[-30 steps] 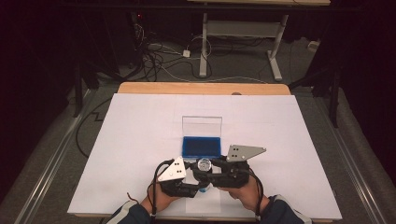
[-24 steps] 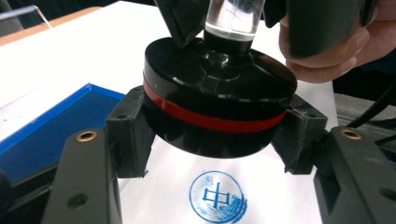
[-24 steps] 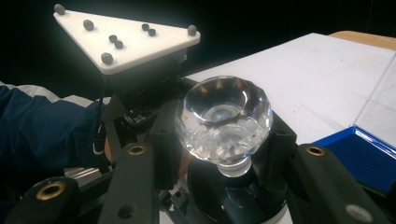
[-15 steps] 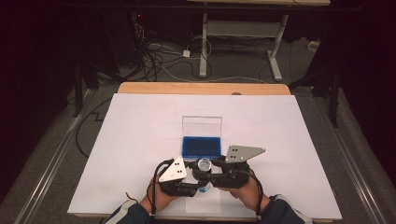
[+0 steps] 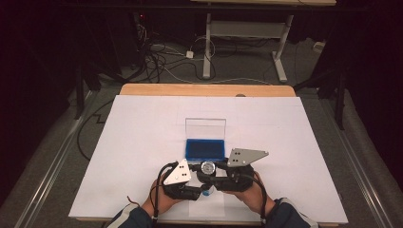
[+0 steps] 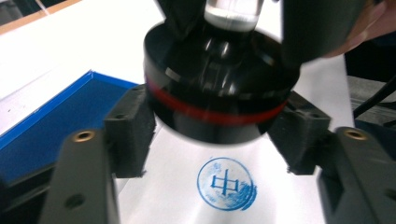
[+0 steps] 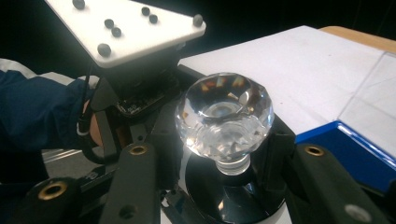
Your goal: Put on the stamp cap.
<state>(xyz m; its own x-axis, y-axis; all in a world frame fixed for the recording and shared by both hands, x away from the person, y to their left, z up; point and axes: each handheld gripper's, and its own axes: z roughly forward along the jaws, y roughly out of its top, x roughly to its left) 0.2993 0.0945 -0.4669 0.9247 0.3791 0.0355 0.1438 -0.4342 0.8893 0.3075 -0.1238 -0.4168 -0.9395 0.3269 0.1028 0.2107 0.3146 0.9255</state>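
stamp (image 6: 217, 88) — black, red band, crystal knob | upright, lifted above blue print (image 6: 227, 184)

Black stamp (image 6: 217, 100), red band; blue imprint (image 6: 227, 184); blue tray (image 5: 205, 149).

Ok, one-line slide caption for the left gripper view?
Round black stamp with red band lifted between the left gripper jaws above a fresh blue circular imprint on white paper.

Dark room, cables (image 5: 161, 59) across grey floor (image 5: 57, 142)
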